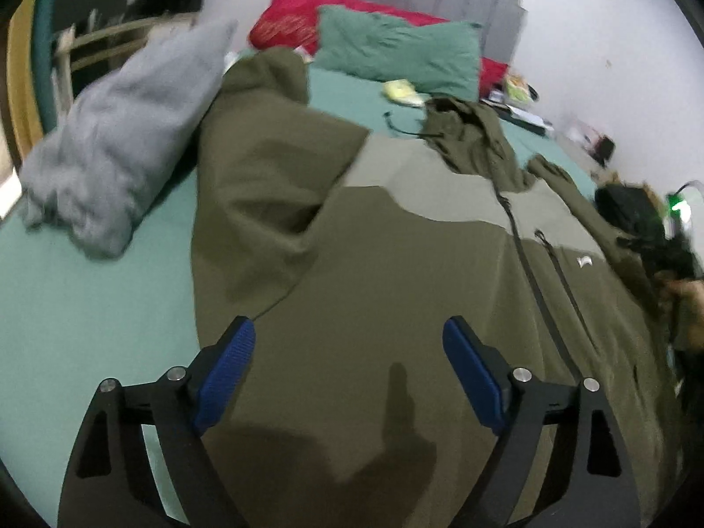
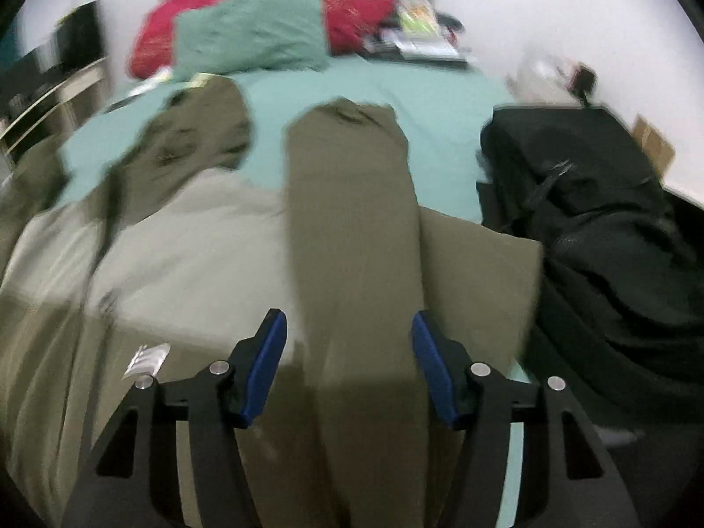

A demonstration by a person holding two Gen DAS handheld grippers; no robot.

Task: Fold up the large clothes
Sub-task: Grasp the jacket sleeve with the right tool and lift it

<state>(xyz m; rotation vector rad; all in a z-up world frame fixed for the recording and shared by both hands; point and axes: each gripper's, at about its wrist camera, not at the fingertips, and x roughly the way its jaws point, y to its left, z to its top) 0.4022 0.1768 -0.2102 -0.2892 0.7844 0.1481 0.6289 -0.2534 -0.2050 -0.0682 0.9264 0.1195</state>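
Both wrist views look down, close over the jacket [image 1: 396,264].

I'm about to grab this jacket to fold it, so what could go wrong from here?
1. The right gripper hangs open over the folded-in sleeve; closing there may catch only the sleeve and undo that fold.
2. The left gripper is over flat cloth of the jacket, so it might pinch just the top layer.
3. The black bag touches the jacket's edge and could snag it.

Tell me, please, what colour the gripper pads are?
Blue, on black fingers; the left gripper's pads show it best in the left wrist view.
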